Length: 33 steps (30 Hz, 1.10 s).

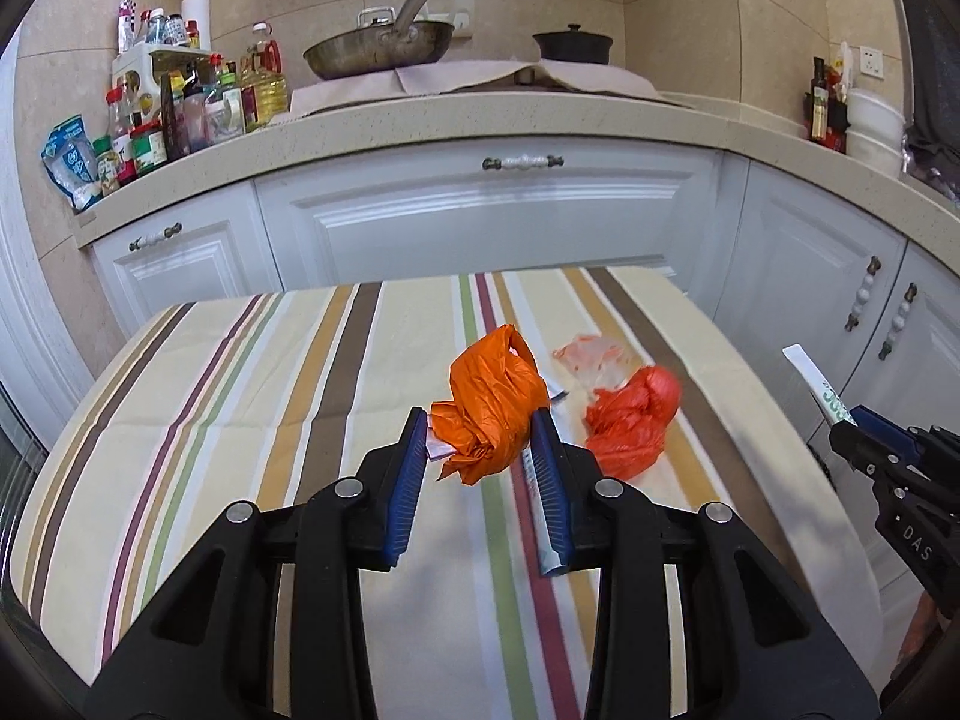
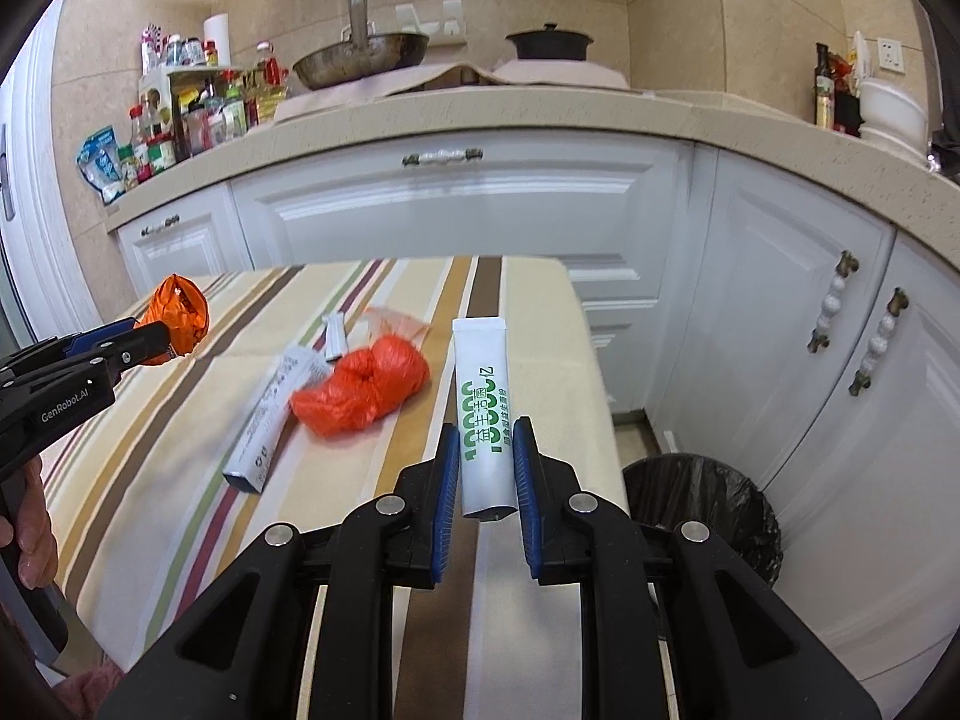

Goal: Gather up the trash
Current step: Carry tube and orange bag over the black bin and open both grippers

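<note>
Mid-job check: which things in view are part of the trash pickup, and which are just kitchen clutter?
Job:
orange bag, in left gripper
white tube, in right gripper
red bag
long box
bin

Clutter:
wok
black pot
condiment bottles

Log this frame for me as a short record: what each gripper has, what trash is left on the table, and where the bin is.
left gripper: shut on orange bag, lifted off the table
right gripper: shut on white tube
left on table: red bag, long white box, clear wrapper
bin: black-lined, on floor right of table, by white cabinets
</note>
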### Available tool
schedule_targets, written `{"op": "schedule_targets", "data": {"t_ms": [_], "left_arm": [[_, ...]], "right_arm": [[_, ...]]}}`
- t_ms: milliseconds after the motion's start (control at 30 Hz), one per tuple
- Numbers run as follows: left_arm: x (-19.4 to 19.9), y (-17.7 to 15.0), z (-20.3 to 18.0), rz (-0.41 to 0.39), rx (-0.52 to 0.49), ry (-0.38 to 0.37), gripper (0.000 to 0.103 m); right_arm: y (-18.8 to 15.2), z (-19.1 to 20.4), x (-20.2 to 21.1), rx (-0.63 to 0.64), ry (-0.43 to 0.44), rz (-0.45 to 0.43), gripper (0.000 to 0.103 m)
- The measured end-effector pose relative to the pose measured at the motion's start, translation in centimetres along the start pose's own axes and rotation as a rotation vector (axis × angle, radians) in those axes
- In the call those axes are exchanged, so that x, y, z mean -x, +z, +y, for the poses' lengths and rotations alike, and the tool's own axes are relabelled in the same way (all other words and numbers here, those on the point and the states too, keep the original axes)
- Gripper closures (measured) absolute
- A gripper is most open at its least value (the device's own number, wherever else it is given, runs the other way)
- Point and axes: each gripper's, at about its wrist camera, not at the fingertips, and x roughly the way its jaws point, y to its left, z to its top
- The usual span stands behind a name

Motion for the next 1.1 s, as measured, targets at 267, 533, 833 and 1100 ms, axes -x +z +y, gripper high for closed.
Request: {"op": "schedule_targets", "data": {"t_ms": [267,533,833,1100], "left_arm": [[1.0,1.8,-3.3,-0.04,-0.03,-0.061,0.069],[1.3,3.1,-9.7,-0.063,-0.097,-0.176,0.069],[-0.2,3.1,-18.0,-0.041,-0.174,-0.289,0.069],[-2.1,2.9,-23.6,-0.023,-0.227,-0.333,0.069]], "right_arm": [[0.8,-2.3,2.2,-0.038,-0.054,-0.068,0.084],[0.3,-6.8,4.0,-0.102,-0.158,-0.105,0.084],[-1.0,-12.4,5.3,-0.172,-0.289,-0.111,0.084],[-1.7,-15.5,5.1,-0.203,-0.341,-0.102,0.084]]}}
